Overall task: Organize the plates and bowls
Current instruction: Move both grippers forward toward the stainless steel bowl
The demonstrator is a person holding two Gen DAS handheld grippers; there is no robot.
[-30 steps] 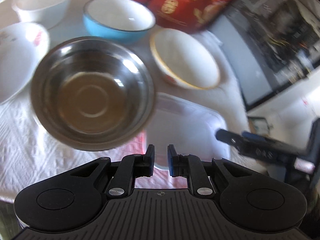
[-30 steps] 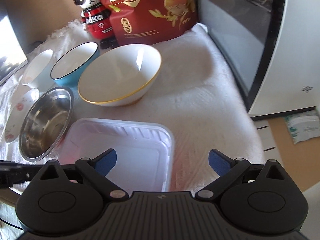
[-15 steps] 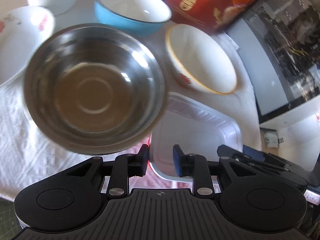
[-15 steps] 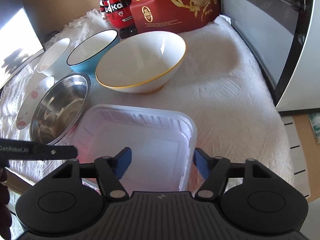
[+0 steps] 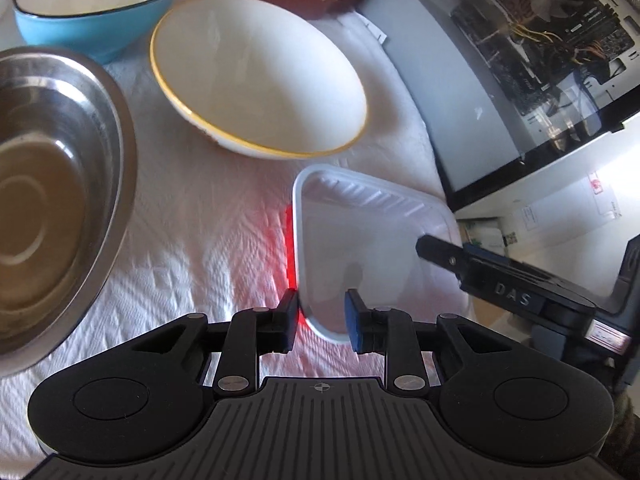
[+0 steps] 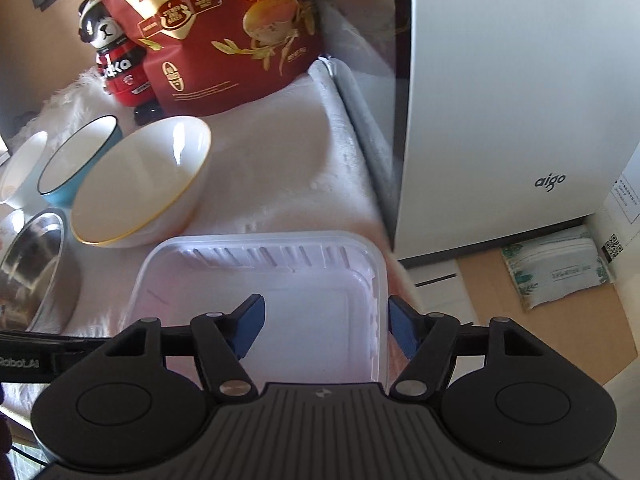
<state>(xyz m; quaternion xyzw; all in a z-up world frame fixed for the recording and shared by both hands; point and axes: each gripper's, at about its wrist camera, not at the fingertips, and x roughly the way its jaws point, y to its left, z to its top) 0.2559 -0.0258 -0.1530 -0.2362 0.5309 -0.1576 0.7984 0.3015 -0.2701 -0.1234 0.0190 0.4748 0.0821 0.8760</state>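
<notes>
White textured cloth [image 6: 280,168] covered my table; white PC case [image 6: 500,100] stood right, cardboard floor [image 6: 560,320] below, sunlit.

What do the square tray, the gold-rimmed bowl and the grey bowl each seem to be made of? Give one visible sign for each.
Square tray: thin translucent plastic, probably; the cloth shows faintly through its ribbed walls.
Gold-rimmed bowl: glazed ceramic, it seems; glossy white with a painted gold edge.
Grey bowl: brushed metal, likely stainless steel; mirror-like reflections and ringed base.

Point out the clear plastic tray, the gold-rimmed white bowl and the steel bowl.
clear plastic tray [image 6: 320,240], right wrist view, far rim.
gold-rimmed white bowl [image 5: 256,76], left wrist view, inner wall.
steel bowl [image 5: 36,200], left wrist view, inside bottom.
</notes>
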